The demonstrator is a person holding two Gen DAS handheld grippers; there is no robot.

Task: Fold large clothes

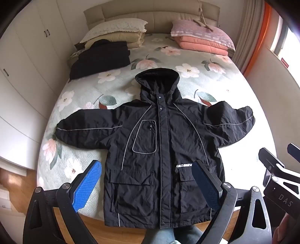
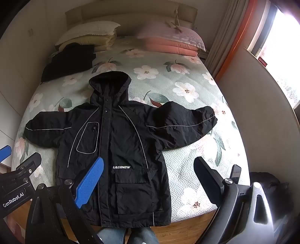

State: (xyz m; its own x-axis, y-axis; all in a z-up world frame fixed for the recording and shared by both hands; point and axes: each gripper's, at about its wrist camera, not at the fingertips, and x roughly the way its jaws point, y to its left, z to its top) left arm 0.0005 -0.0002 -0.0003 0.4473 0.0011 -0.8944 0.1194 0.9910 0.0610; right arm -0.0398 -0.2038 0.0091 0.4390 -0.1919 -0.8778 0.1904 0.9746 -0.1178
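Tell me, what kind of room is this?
Most likely a home bedroom: a bed with a floral bedspread, pillows against a padded headboard, and white wardrobe doors alongside.

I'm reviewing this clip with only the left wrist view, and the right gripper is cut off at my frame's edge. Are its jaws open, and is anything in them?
Observer: In the right wrist view, the right gripper is open with nothing pinched. It hangs above the black jacket near its hem.
Operator: The white lettering on the jacket is blurred for me.
Observer: Here the white lettering reads UAEANEW.
Operator: Is there anything past the bed's right edge?
Observer: There is a dark bundle beside the bed corner. I cannot tell what it is.
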